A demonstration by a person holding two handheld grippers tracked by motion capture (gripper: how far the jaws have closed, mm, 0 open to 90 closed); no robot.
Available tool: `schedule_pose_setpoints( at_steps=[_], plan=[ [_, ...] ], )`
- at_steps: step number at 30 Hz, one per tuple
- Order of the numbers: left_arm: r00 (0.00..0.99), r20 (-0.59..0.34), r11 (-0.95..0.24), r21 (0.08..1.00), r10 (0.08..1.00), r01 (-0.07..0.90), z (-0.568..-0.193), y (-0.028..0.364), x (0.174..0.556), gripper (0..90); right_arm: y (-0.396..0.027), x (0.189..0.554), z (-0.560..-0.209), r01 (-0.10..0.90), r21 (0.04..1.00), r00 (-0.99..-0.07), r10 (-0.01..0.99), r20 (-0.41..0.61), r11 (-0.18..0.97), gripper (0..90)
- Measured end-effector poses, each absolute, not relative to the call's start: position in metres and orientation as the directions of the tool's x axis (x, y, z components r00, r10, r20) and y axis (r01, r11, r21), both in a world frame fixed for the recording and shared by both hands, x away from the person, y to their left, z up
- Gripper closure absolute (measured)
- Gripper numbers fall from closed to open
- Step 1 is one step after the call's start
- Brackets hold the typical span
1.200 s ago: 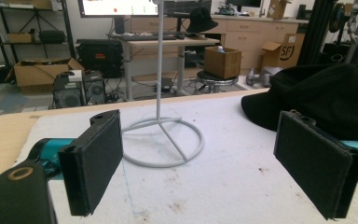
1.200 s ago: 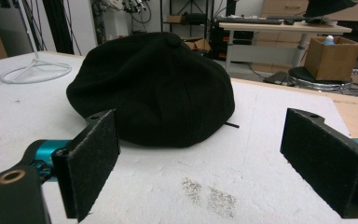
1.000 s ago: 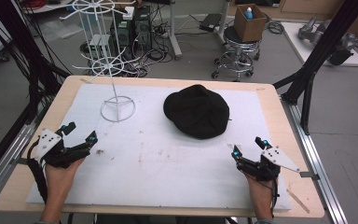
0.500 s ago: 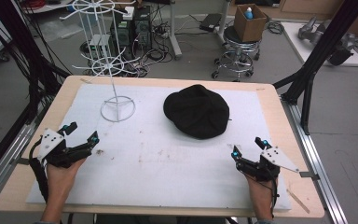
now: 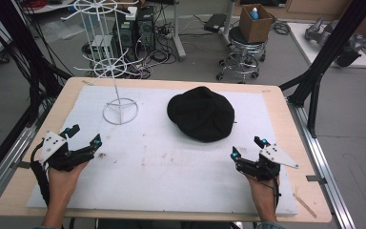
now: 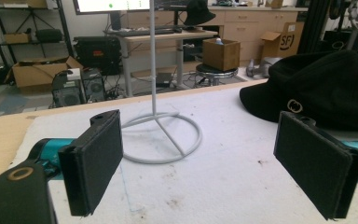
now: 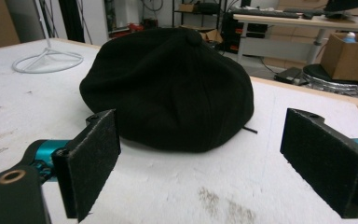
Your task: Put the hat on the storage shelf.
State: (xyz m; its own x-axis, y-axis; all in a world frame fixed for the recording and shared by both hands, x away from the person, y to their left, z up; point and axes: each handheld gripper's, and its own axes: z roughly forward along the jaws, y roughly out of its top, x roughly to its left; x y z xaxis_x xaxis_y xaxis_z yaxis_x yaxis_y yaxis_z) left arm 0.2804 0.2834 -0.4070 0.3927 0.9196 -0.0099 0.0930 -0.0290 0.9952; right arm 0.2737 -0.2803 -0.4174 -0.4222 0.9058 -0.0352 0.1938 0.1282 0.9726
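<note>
Black cap (image 5: 201, 113) mid-table beside wire stand (image 5: 119, 110), left tool (image 5: 84, 136) and right tool (image 5: 248, 148) near front edge, jaws apart

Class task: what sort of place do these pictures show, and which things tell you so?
Probably a lab or workshop: cables on the floor, a stool holding a cardboard box, and a black frame around a padded table with a black cap.

We see a plain black cap (image 5: 201, 113), a white wire stand (image 5: 119, 110), and a white, stain-speckled mat (image 5: 171, 167) on the tan tabletop (image 5: 24, 191).
</note>
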Motion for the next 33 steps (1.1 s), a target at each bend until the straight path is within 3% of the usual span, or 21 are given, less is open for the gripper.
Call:
schedule_pose_setpoints(
  at_steps=[17, 33],
  plan=[
    [0.405, -0.017, -0.028, 0.994, 0.914, 0.104, -0.408, 0.284, 0.283, 15.9, -0.271, 0.33, -0.393, 0.271, 0.95, -0.473, 0.881, -0.013, 0.159, 11.1],
    [0.4, -0.026, -0.018, 0.994, 0.916, 0.107, -0.409, 0.286, 0.285, 15.9, -0.259, 0.379, -0.384, 0.284, 0.945, -0.488, 0.873, -0.003, 0.162, 11.1]
  ],
)
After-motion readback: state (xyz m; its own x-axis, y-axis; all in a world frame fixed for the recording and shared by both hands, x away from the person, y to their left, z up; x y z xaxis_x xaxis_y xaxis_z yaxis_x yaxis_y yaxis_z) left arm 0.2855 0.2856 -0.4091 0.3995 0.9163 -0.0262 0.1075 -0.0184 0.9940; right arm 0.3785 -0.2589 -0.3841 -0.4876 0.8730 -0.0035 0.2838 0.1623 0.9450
